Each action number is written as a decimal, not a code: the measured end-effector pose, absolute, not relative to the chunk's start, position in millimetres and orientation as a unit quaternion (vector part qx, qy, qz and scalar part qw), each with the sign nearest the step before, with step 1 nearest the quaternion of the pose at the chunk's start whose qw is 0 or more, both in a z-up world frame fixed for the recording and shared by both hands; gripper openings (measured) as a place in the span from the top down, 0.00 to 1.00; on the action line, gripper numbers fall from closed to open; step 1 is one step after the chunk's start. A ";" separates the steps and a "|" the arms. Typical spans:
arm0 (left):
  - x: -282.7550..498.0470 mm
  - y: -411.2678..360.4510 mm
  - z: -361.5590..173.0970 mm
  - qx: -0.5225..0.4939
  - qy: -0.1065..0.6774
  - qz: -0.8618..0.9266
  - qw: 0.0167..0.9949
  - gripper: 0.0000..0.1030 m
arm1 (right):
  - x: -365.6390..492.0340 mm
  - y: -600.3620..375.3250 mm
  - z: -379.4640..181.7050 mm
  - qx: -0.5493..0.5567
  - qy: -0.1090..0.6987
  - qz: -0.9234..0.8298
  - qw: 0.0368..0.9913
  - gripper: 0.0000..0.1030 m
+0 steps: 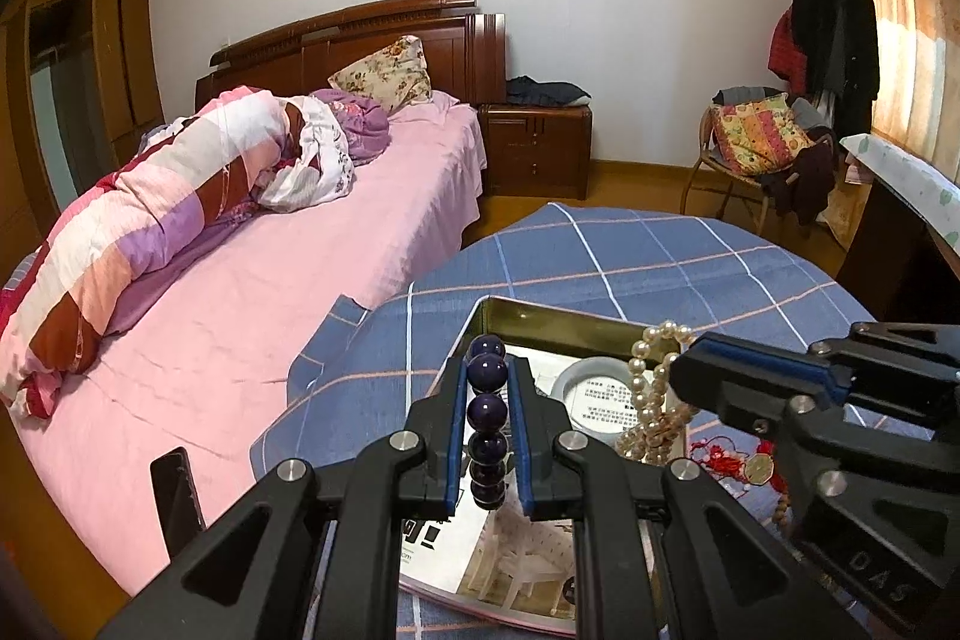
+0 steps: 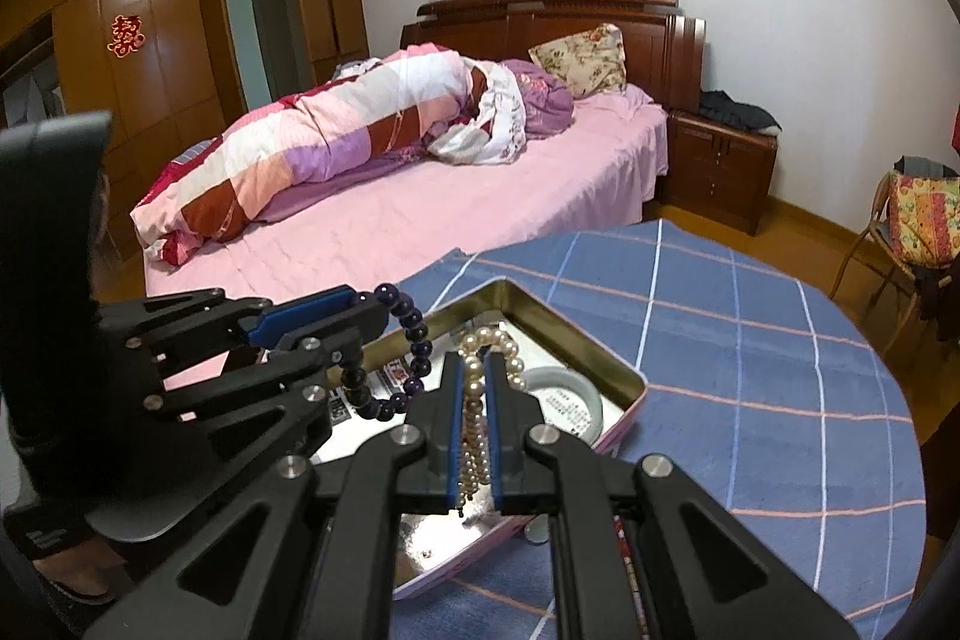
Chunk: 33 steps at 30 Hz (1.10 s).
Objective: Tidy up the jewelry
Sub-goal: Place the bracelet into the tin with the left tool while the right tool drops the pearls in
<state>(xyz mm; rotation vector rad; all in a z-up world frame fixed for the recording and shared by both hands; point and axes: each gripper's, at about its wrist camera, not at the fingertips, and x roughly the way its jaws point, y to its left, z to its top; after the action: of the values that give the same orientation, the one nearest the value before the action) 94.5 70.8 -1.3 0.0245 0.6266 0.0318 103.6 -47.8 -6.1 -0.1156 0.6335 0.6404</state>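
Your left gripper (image 1: pixel 487 388) pinches the purple bead bracelet (image 1: pixel 486 418) over the tin box (image 1: pixel 543 316)'s left side; your right gripper (image 2: pixel 474 388) clamps the pearl necklace (image 2: pixel 480 370) over its middle. Lower each slowly into the tin, apart, so strands don't tangle.

A dark purple bead bracelet (image 1: pixel 486 418) is held above the open tin (image 2: pixel 624 383). A pearl strand (image 2: pixel 480 388) hangs bunched over it (white bangle (image 2: pixel 576 388) lying inside). A red-tasselled charm (image 1: pixel 757 467) lies beside the tin.
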 end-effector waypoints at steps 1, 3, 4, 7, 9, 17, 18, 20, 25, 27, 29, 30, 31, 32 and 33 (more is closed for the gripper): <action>95.3 71.1 -2.8 0.012 0.310 0.015 0.950 0.87 | 105.3 -45.7 -8.1 -0.055 0.309 0.309 0.898 0.91; 97.0 71.4 -5.3 0.012 0.313 0.016 0.949 0.87 | 109.0 -45.8 -12.1 -0.051 0.317 0.308 0.895 0.91; 97.9 71.0 -7.0 0.012 0.315 0.015 0.949 0.87 | 110.9 -45.3 -13.8 -0.050 0.320 0.307 0.895 0.91; 100.9 69.7 -13.0 0.014 0.322 0.013 0.947 0.87 | 116.1 -45.1 -20.0 -0.047 0.330 0.304 0.893 0.91; 103.7 69.8 -16.9 0.014 0.327 0.012 0.945 0.87 | 118.6 -45.6 -24.3 -0.046 0.335 0.302 0.891 0.91; 109.1 67.7 -28.1 0.022 0.337 0.014 0.941 0.87 | 125.9 -49.6 -36.2 -0.039 0.353 0.291 0.889 0.91; 109.3 67.4 -29.2 0.023 0.338 0.015 0.941 0.87 | 126.7 -48.9 -37.0 -0.039 0.354 0.290 0.888 0.91; 111.0 67.4 -31.3 0.026 0.340 0.015 0.940 0.87 | 128.7 -49.2 -38.7 -0.039 0.356 0.288 0.888 0.91; 114.3 69.3 -37.8 0.027 0.348 0.013 0.937 0.87 | 132.3 -49.4 -44.3 -0.037 0.365 0.283 0.886 0.91; 116.0 69.6 -40.4 0.025 0.351 0.012 0.936 0.87 | 134.5 -48.8 -47.2 -0.039 0.369 0.282 0.885 0.91; 118.3 70.1 -42.9 0.027 0.353 0.014 0.935 0.87 | 137.5 -47.3 -51.4 -0.041 0.377 0.281 0.882 0.91; 119.1 70.5 -44.2 0.026 0.353 0.017 0.935 0.87 | 138.7 -46.8 -53.2 -0.042 0.380 0.280 0.880 0.91; 120.1 71.7 -45.6 0.026 0.355 0.018 0.934 0.87 | 140.4 -46.5 -55.0 -0.043 0.383 0.278 0.880 0.91; 120.3 71.2 -46.7 0.027 0.356 0.018 0.934 0.87 | 142.0 -47.0 -56.3 -0.043 0.385 0.277 0.880 0.91; 120.0 70.7 -47.6 0.030 0.357 0.019 0.934 0.87 | 143.6 -48.8 -57.5 -0.040 0.387 0.277 0.879 0.91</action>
<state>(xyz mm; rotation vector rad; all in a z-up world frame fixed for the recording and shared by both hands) 120.0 70.7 -47.6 0.0605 0.7298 0.0395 143.6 -48.8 -57.5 -0.0833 0.8065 0.5775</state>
